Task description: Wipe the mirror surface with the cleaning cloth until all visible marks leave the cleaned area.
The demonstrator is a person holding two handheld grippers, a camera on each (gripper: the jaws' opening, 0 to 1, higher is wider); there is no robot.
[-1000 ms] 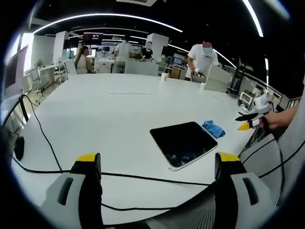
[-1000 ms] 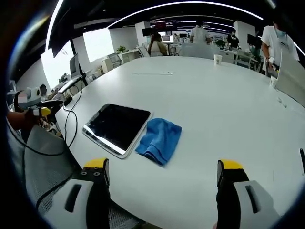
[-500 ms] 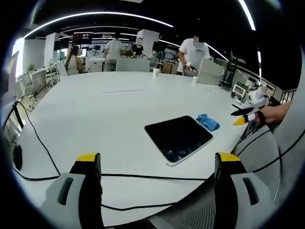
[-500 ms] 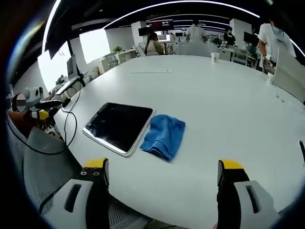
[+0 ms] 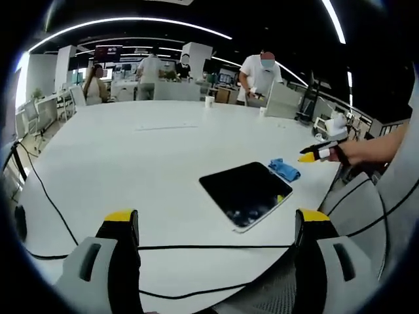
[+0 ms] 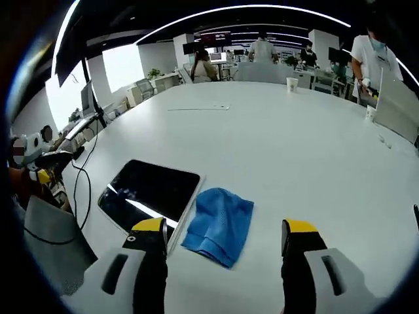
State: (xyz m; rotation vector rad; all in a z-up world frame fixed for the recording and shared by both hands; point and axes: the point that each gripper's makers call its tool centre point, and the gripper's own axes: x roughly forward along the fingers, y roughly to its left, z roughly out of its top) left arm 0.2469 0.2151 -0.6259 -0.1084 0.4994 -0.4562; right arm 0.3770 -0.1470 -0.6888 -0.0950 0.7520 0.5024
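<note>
A dark rectangular mirror (image 5: 245, 191) with a white rim lies flat on the white table (image 5: 131, 150), smudges showing near its front corner. A crumpled blue cloth (image 5: 283, 169) lies just beyond its far side. My left gripper (image 5: 217, 217) is open and empty, held back near the table's edge. In the right gripper view the cloth (image 6: 219, 222) lies beside the mirror (image 6: 149, 196), and my right gripper (image 6: 226, 227) hovers open over it, jaws either side. That right gripper (image 5: 317, 154) also enters the left gripper view, near the cloth. The left gripper (image 6: 39, 167) sits at the far left.
Black cables (image 5: 196, 247) run across the table's near edge. A grey mesh chair (image 5: 366, 216) stands by the table to the right. A paper cup (image 6: 292, 84) is far across the table. Several people stand or sit at desks beyond.
My right gripper has moved forward and down toward the cloth, which now lies between its jaw tips, and the jaws have narrowed a little. The left gripper view has shifted slightly.
</note>
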